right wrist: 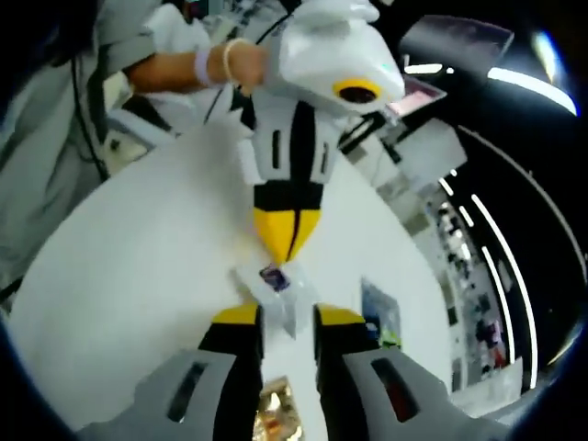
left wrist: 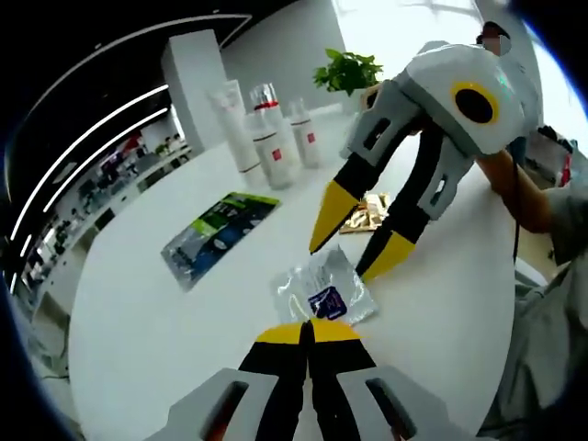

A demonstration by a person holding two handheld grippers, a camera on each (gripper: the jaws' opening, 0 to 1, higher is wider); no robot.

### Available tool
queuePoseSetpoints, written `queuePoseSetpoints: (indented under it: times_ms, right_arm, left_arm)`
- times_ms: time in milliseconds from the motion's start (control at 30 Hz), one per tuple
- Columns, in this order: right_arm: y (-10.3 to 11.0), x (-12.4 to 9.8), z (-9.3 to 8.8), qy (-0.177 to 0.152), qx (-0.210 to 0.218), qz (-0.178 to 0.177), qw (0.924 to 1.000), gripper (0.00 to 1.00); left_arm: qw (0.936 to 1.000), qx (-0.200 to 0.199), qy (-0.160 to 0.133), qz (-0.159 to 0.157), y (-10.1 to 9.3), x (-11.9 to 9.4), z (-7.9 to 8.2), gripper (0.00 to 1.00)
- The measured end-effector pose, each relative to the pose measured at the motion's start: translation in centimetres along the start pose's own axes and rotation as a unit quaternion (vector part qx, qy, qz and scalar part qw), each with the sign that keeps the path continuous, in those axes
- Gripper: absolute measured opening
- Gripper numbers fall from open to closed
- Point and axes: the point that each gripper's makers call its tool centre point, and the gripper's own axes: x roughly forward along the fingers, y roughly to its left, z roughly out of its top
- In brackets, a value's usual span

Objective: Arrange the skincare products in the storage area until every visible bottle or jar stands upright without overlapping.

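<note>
A small silver sachet (left wrist: 323, 294) with a blue label lies flat on the round white table (left wrist: 165, 340). My left gripper (left wrist: 308, 329) is shut, and its yellow tips meet on the sachet's near edge. In the right gripper view the left gripper (right wrist: 285, 255) comes down from the top onto the same sachet (right wrist: 278, 287). My right gripper (left wrist: 338, 264) hovers open just above the sachet's far side, and in its own view the right gripper (right wrist: 289, 315) has a jaw on either side of the sachet. At the back stand a white tube (left wrist: 234, 124) and two upright red-labelled bottles (left wrist: 273, 142), (left wrist: 304, 136).
A green and black packet (left wrist: 217, 228) lies flat left of the sachet, and the same packet (right wrist: 381, 317) shows in the right gripper view. A gold packet (left wrist: 367, 211) lies behind the right gripper. A potted plant (left wrist: 347, 69) stands at the back. A person's arm (left wrist: 528, 197) reaches in from the right.
</note>
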Motion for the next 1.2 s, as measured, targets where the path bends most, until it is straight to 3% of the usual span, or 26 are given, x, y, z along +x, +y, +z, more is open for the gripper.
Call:
queuePoseSetpoints:
  times_ms: [300, 367, 433, 467, 500, 533, 633, 700, 800, 900, 933, 967, 1067, 1133, 1200]
  right_arm:
    - [-0.6, 0.4, 0.0, 0.008, -0.017, -0.018, 0.9997, 0.02]
    - [-0.7, 0.3, 0.1, 0.007, -0.02, -0.022, 0.9995, 0.01]
    - [-0.8, 0.1, 0.2, 0.007, -0.025, -0.025, 0.9993, 0.0]
    - [-0.8, 0.1, 0.1, 0.009, -0.026, -0.025, 0.9993, 0.0]
    - [-0.9, 0.1, 0.1, 0.009, -0.028, -0.028, 0.9992, 0.0]
    - [-1.0, 0.0, 0.2, 0.006, -0.031, -0.032, 0.999, 0.0]
    - [-1.9, -0.6, 0.6, -0.001, -0.028, -0.051, 0.9983, 0.0]
    - [-2.2, -1.0, 0.7, -0.005, -0.024, -0.058, 0.998, 0.0]
    - [-2.7, -1.4, 0.9, -0.007, -0.022, -0.071, 0.9972, 0.0]
    - [-3.6, -1.7, 0.9, -0.005, -0.022, -0.096, 0.9951, 0.0]
    - [-4.5, -2.0, 0.9, 0.001, -0.031, -0.121, 0.9921, 0.0]
    - [-4.8, -2.0, 0.9, 0.004, -0.038, -0.132, 0.9905, 0.0]
    - [-5.8, -2.4, 1.2, 0.005, -0.049, -0.164, 0.9853, 0.0]
    - [-6.7, -2.8, 1.7, 0.003, -0.064, -0.194, 0.979, 0.0]
    - [-7.9, -3.4, 2.1, 0.008, -0.078, -0.239, 0.9679, 0.0]
  left_arm:
    - [0.9999, -0.006, -0.009, -0.005, 0.0, 0.1, 0.1, 0.0]
    - [0.9996, 0.016, -0.022, -0.002, 0.2, 0.2, 0.3, 0.0]
    - [0.9964, 0.06, -0.049, 0.035, 1.2, 0.3, 0.7, 0.0]
    - [0.9935, 0.061, -0.077, 0.058, 1.8, 0.2, 1.4, 0.0]
    - [0.9915, 0.043, -0.101, 0.069, 2.2, -0.1, 1.9, 0.0]
    - [0.9901, 0.014, -0.127, 0.057, 2.1, -0.5, 2.7, 0.0]
    - [0.9772, -0.09, -0.19, -0.027, 1.5, -2.4, 4.6, 0.01]
    - [0.9635, -0.136, -0.222, -0.062, 1.5, -3.7, 5.5, 0.01]
    - [0.9408, -0.186, -0.269, -0.09, 1.6, -5.5, 6.5, 0.02]
    - [0.9169, -0.238, -0.28, -0.155, 0.7, -6.6, 6.5, 0.02]
    - [0.9024, -0.268, -0.272, -0.199, 0.0, -6.9, 6.4, 0.01]
    - [0.8939, -0.283, -0.268, -0.222, -0.4, -6.9, 6.4, 0.01]
    - [0.8505, -0.34, -0.252, -0.313, -2.2, -7.1, 6.3, 0.02]
    - [0.8232, -0.372, -0.257, -0.343, -2.7, -6.9, 6.6, 0.03]
    - [0.7953, -0.413, -0.274, -0.35, -2.2, -6.6, 7.1, 0.04]
